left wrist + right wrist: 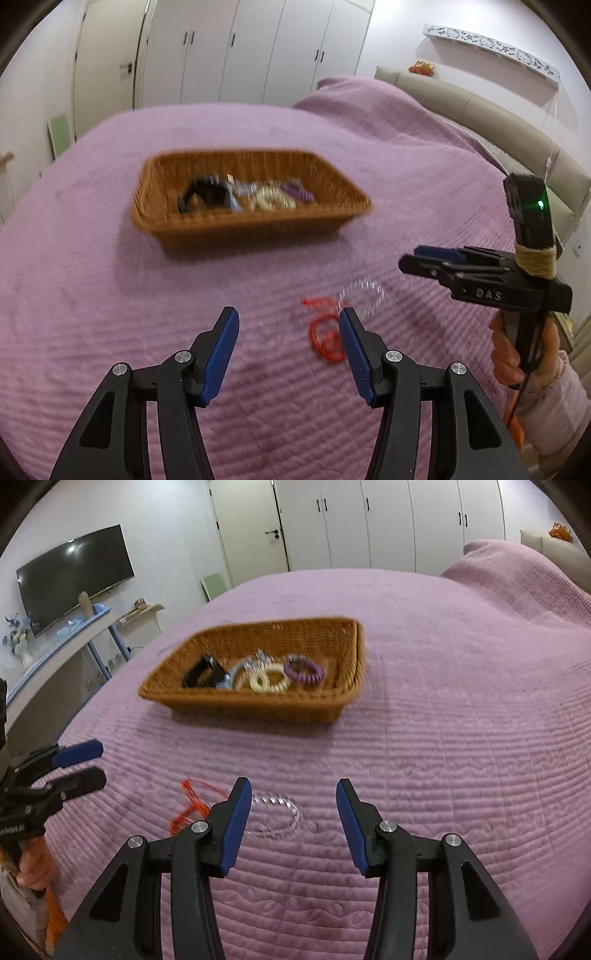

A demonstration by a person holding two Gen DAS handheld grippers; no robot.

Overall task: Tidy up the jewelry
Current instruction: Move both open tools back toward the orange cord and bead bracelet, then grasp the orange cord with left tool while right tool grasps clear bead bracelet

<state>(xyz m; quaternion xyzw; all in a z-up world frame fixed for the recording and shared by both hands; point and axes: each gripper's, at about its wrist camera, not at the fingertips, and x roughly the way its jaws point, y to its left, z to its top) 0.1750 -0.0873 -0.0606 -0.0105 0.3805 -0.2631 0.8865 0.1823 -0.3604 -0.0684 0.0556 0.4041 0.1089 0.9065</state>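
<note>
A brown wicker basket (255,225) (258,705) sits on the purple bedspread and holds a black band (201,674), a cream bracelet (269,682), a purple bracelet (304,672) and a silvery piece. A red cord (325,332) (192,801) and a clear bead bracelet (364,295) (277,814) lie on the bedspread in front of the basket. My left gripper (288,314) is open and empty, just left of the red cord. My right gripper (293,786) is open and empty, above the clear bracelet. Each gripper also shows in the other's view (428,258) (85,764).
The purple bedspread (443,738) covers the whole bed. A beige headboard (517,125) runs along the right. White wardrobes (369,524) stand behind. A TV (74,576) and a shelf stand to the left.
</note>
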